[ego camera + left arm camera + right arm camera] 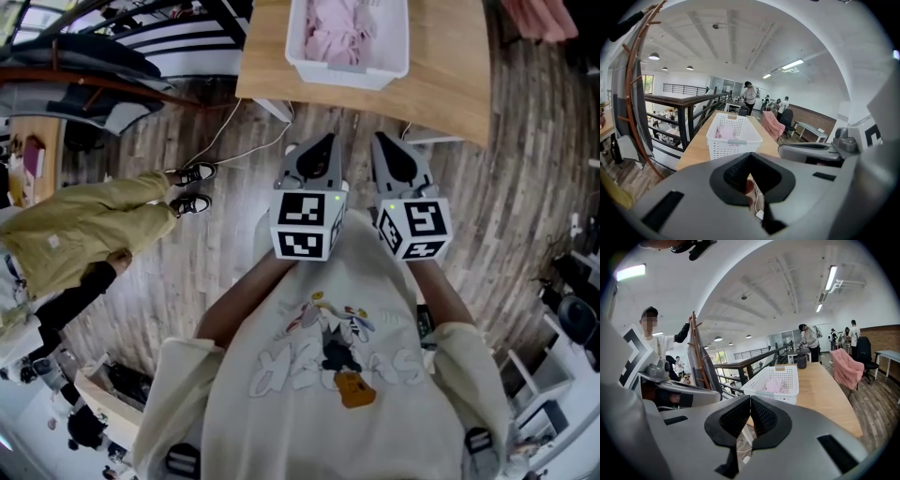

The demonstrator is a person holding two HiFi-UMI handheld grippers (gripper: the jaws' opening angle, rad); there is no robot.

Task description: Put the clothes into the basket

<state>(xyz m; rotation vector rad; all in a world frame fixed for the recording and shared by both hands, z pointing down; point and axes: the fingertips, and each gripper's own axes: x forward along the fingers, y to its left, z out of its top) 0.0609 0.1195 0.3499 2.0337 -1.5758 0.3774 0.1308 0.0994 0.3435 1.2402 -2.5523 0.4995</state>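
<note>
Wooden table (450,84) on plank floor (525,206) — a bystander's black sneakers (194,173) close by; dark railing (684,101) beyond.

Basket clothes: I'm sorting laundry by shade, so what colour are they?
The clothes are pale pink; the head view shows them best.

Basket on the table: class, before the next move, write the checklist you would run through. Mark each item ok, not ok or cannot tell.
1. Check that the left tongs are empty: ok, shut on nothing.
2. Check that the right tongs are empty: ok, shut on nothing.
3. Check that the basket stands upright on the table: ok.
4. Check that the pink clothes lie inside the basket: ok.
5. Check whether the pink cloth beside the table belongs to the job: cannot tell.
</note>
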